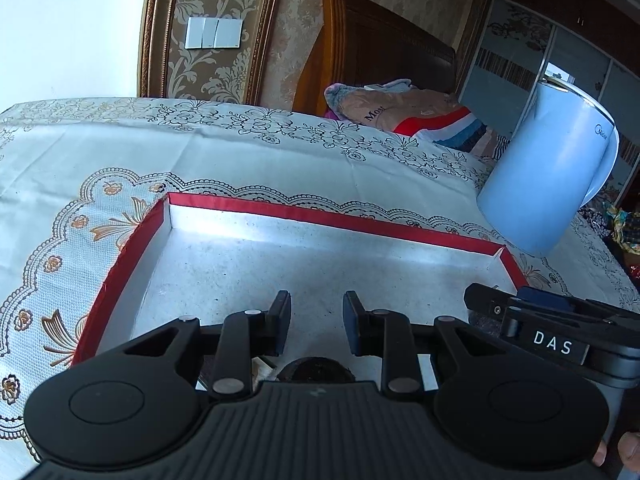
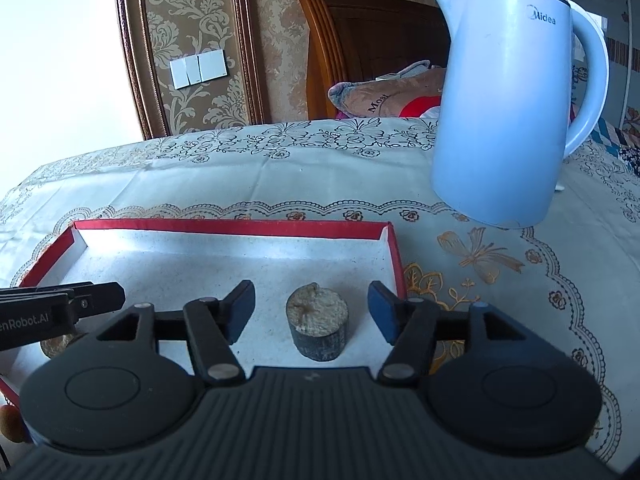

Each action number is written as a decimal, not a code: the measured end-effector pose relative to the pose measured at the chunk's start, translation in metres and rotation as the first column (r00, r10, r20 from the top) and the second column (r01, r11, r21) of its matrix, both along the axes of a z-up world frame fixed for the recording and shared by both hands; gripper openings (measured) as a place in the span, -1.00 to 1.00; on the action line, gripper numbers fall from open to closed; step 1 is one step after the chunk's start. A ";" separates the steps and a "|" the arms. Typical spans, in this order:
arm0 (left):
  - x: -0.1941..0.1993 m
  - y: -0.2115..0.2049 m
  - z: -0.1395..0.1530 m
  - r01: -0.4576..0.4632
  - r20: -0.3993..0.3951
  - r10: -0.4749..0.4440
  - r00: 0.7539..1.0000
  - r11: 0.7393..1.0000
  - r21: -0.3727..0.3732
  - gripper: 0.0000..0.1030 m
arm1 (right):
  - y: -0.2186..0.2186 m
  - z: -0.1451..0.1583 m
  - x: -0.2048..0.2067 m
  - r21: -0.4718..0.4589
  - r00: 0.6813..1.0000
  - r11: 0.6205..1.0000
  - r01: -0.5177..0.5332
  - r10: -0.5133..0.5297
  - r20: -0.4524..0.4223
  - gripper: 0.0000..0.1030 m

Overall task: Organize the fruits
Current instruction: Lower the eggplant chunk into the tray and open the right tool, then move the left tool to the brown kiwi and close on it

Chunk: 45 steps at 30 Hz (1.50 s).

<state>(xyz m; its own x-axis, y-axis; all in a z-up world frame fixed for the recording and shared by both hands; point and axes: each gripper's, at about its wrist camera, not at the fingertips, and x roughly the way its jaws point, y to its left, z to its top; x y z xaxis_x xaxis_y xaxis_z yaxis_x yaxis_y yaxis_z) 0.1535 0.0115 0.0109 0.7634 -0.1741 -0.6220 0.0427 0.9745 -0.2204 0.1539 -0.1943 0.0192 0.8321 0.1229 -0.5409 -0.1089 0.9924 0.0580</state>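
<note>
Fruit chunk (image 2: 317,322) stands upright in tray (image 2: 224,227), cut face up

My left gripper (image 1: 316,322) tilts downward, jaws at their narrowest and holding nothing; my right gripper (image 2: 312,312) tilts downward, jaws spread.

Black right gripper (image 2: 311,312), blue pads (image 2: 382,312), silver rivets.

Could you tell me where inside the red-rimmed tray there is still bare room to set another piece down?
The tray floor is bare along its far wall and in the far left corner. The near part is crowded: a dark round piece stands between the open fingers of the right gripper, and the left gripper hangs over the near left, with another piece beneath it.
</note>
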 end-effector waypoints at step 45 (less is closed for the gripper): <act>-0.145 0.023 -0.021 -0.032 0.103 0.011 0.995 0.978 0.206 -0.05 | -0.025 -0.002 -0.090 0.061 0.988 0.997 0.046 -0.054 0.142 0.90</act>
<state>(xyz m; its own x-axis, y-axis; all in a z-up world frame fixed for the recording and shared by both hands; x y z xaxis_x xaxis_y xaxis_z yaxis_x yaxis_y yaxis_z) 0.0089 0.0341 -0.0099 0.8264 -0.0327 -0.5621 0.0331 0.9994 -0.0095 0.0642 -0.2192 0.0168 0.9066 0.1062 -0.4085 -0.0703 0.9923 0.1018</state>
